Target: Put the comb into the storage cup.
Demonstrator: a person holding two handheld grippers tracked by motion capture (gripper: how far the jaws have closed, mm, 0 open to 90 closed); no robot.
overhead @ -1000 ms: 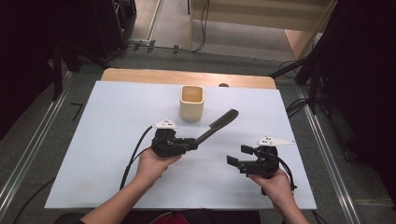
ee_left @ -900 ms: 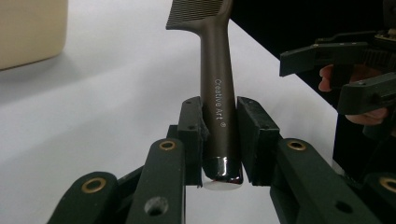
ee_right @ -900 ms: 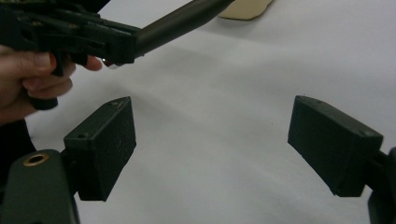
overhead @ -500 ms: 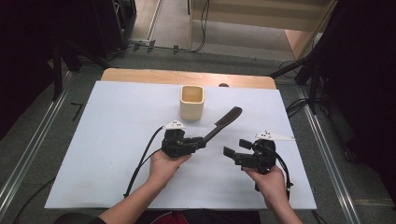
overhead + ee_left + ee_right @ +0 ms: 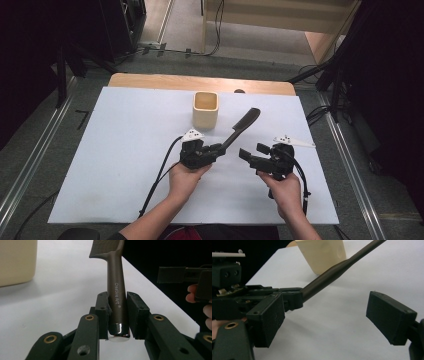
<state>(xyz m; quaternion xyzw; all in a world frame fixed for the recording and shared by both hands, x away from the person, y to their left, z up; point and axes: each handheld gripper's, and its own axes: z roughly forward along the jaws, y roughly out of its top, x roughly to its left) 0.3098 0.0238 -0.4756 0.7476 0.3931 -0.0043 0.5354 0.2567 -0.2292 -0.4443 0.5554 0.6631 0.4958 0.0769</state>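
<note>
The left gripper (image 5: 218, 148), clamped on the handle of the dark comb (image 5: 242, 126), has slid across the white sheet toward the person's right, so it now sits just below the beige cup (image 5: 205, 109) rather than off to the cup's lower left. The comb went with it, and its toothed end now lies a little farther to the right of the cup. The right gripper (image 5: 252, 154) has edged slightly up the sheet, closer to the cup and nearer the left gripper.

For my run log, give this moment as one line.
left claw: shut on comb | right claw: open | cup: upright
</note>
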